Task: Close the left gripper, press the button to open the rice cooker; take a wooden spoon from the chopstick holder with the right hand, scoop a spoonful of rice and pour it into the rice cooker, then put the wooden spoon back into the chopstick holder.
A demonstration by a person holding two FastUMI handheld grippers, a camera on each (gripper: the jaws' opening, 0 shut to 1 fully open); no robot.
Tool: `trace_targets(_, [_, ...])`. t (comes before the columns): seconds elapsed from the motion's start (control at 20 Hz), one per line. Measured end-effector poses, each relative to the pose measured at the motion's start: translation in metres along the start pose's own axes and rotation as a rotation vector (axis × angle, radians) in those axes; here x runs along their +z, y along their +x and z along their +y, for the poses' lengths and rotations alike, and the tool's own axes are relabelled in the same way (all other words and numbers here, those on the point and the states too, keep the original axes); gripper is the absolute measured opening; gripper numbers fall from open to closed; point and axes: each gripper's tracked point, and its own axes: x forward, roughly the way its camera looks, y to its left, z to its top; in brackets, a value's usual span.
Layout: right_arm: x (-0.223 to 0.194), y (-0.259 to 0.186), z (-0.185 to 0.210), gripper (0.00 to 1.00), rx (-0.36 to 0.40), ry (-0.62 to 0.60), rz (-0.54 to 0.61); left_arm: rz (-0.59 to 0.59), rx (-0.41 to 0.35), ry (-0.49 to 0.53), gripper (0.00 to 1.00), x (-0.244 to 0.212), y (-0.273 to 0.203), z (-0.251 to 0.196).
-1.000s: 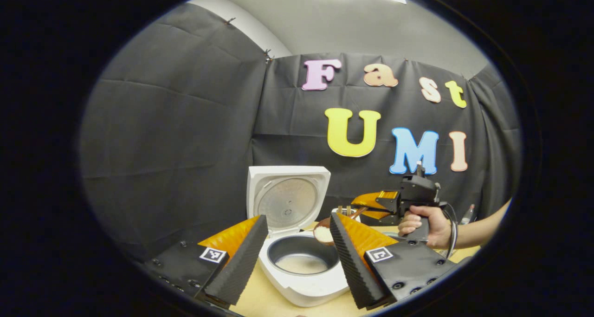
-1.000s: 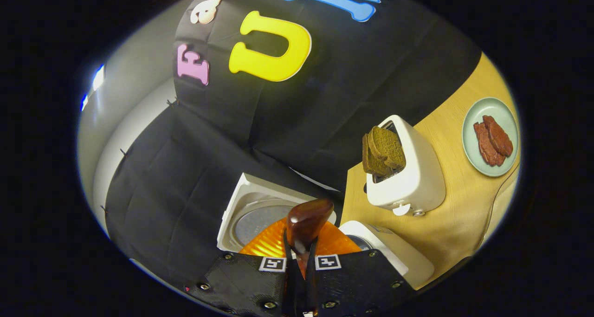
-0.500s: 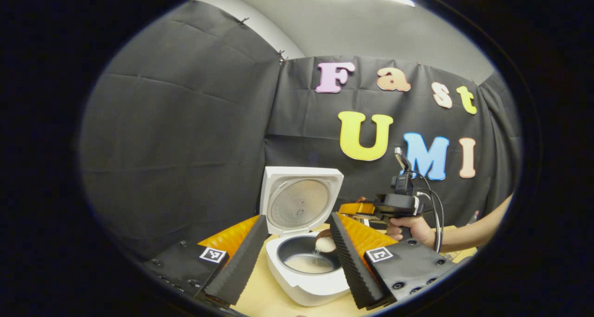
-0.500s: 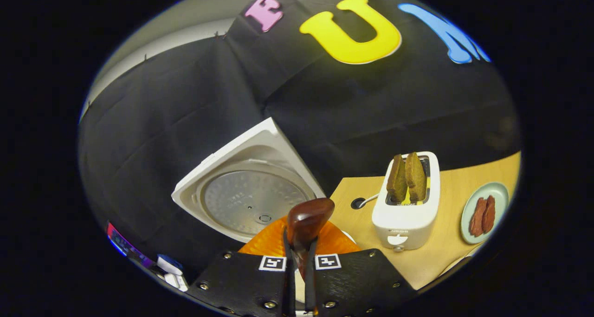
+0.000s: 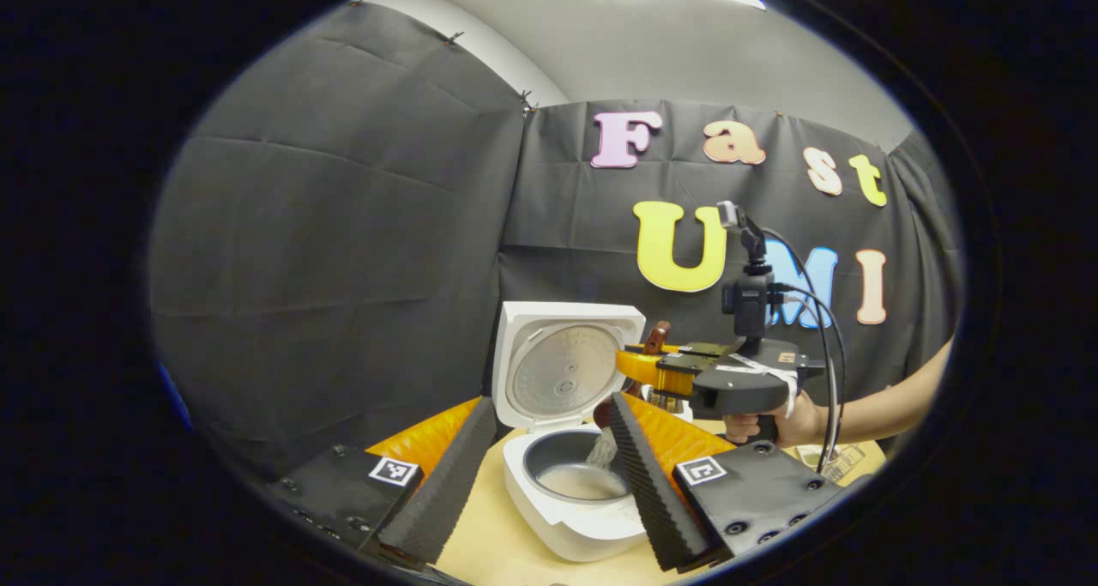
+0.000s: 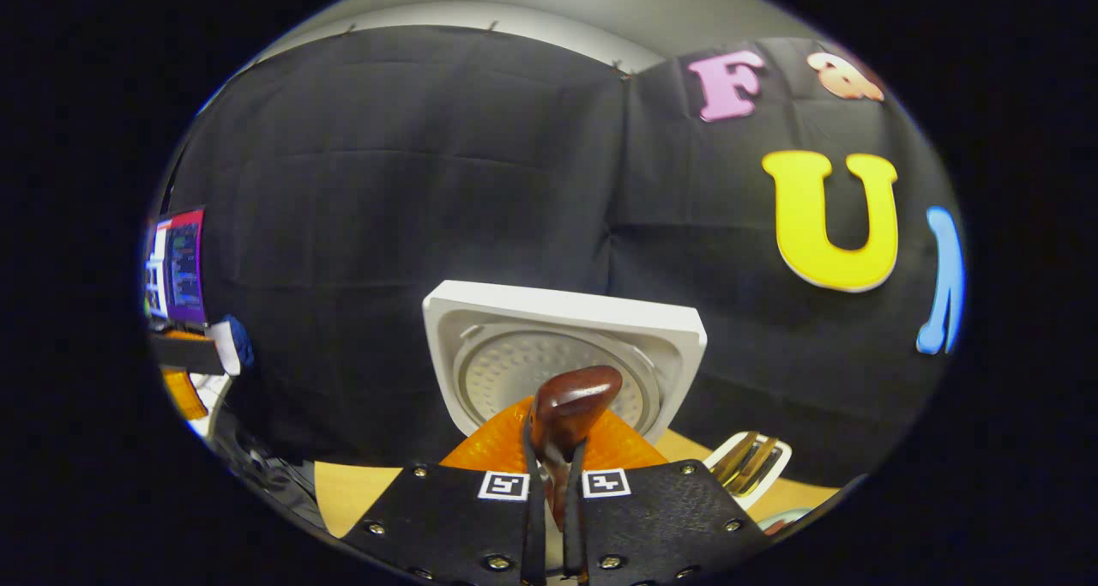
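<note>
- Wooden spoon (image 6: pixel 566 414): gripped by its dark handle between the two fingers of the right gripper (image 5: pixel 639 367), its bowl tipped down over the rice cooker (image 5: pixel 570 492); a thin stream of rice (image 5: pixel 602 450) falls from it into the pot.
- Spoon's long axis runs steeply, handle end at 12 o'clock, bowl at 6 o'clock.
- Rice cooker sits on the wooden table (image 5: pixel 480 543), lid (image 5: pixel 566 367) upright at its 12 o'clock side.
- Right gripper, held by a hand (image 5: pixel 785 423), hovers just above the pot's 3 o'clock rim; its jaws are clamped narrow on the handle.
- Left gripper (image 5: pixel 549 474) hangs near the cooker's 6 o'clock side, fingers spread wide, empty.
- Toaster (image 6: pixel 751 466) lies at 4 o'clock of the cooker in the right gripper view.
- Judgement: the right gripper is placed to carry the spoon back.
</note>
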Motion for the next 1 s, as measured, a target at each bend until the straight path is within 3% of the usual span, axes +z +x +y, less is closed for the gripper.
trace_targets(0.1, [0.016,-0.009,0.013,0.08,0.018,-0.126,-0.038,-0.004,-0.002,-0.003,0.95,0.001,0.0,0.0])
trace_targets(0.3, [0.016,-0.013,0.011,0.08,0.016,-0.086,-0.044,-0.012,-0.009,-0.006,0.95,0.003,-0.001,-0.001])
trace_targets(0.65, [0.028,-0.042,-0.041,0.08,-0.069,0.39,-0.064,-0.025,-0.059,-0.025,0.93,0.012,-0.004,-0.01])
trace_targets(1.0, [0.024,-0.116,-0.1,0.08,-0.192,0.717,-0.111,-0.036,-0.165,-0.024,0.94,0.01,-0.006,-0.022])
